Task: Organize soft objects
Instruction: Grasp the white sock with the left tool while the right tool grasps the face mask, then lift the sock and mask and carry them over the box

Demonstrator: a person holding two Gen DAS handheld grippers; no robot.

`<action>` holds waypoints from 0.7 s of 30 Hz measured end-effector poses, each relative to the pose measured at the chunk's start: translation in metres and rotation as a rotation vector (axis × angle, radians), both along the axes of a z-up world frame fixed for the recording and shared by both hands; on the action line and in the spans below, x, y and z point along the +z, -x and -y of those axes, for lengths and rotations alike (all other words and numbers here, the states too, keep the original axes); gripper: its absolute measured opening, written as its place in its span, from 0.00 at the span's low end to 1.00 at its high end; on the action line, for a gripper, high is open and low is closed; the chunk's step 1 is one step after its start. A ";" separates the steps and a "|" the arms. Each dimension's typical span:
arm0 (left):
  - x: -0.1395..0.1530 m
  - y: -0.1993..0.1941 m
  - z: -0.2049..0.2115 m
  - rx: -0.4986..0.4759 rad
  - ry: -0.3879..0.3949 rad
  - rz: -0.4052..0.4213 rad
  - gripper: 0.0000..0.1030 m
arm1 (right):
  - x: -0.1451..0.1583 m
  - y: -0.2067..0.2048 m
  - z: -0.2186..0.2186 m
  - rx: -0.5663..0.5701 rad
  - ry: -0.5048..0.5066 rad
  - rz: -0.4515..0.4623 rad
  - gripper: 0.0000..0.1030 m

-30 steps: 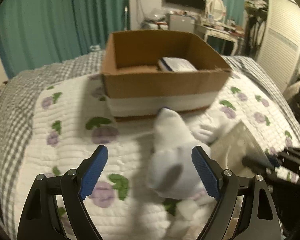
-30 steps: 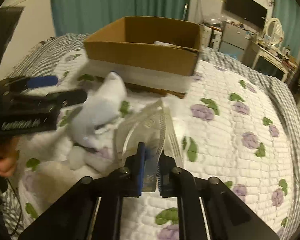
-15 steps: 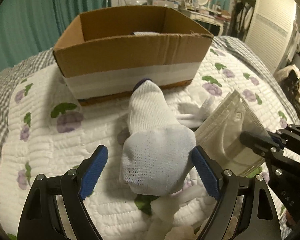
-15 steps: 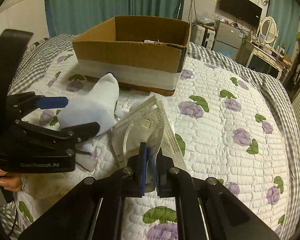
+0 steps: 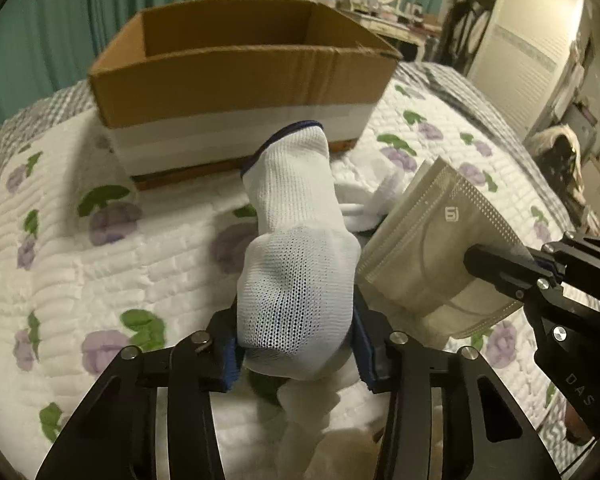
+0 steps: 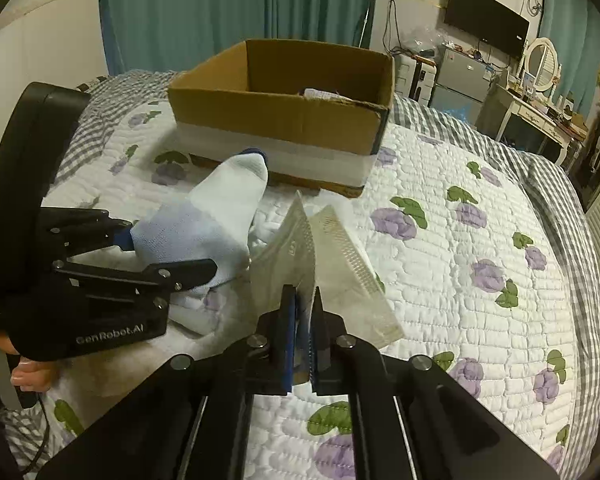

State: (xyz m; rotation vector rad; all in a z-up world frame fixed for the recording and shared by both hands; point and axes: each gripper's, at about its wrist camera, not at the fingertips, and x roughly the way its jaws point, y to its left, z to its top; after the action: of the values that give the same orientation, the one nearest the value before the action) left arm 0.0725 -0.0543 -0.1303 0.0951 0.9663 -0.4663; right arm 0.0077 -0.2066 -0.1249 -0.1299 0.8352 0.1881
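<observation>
My left gripper (image 5: pixel 296 344) is shut on a white knit glove with a blue cuff (image 5: pixel 296 248), lifted above the quilt; it also shows in the right wrist view (image 6: pixel 204 224). My right gripper (image 6: pixel 306 344) is shut on a folded white face mask (image 6: pixel 324 256), which shows at the right of the left wrist view (image 5: pixel 432 248). An open cardboard box (image 5: pixel 236 76) with a white band stands just beyond on the bed (image 6: pixel 284 120); something pale lies inside it (image 6: pixel 324 94). More white soft items (image 5: pixel 320 404) lie under the glove.
The bed is covered by a white quilt with purple flowers (image 6: pixel 460 240) over a grey checked sheet (image 6: pixel 572 216). Teal curtains (image 6: pixel 236 8), a TV, a fridge and a dressing table stand behind. A white cabinet (image 5: pixel 528 56) is at the right.
My left gripper closed from wide open onto the glove and lifted it. My right gripper kept its hold on the mask and moved little.
</observation>
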 end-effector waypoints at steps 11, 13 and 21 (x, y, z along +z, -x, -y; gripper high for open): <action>0.038 0.021 -0.041 0.068 0.030 0.084 0.40 | 0.024 0.016 -0.031 0.051 0.006 0.053 0.02; 0.043 0.025 -0.046 0.072 0.023 0.094 0.40 | 0.031 0.020 -0.036 0.057 0.007 0.068 0.02; 0.083 0.040 -0.067 0.111 0.057 0.179 0.40 | 0.065 0.036 -0.053 0.071 0.010 0.144 0.02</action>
State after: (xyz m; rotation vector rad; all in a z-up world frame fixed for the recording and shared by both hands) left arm 0.0327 0.0127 -0.0469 0.0309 0.7780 -0.3755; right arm -0.0282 -0.1539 -0.0595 -0.1811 0.6883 0.2385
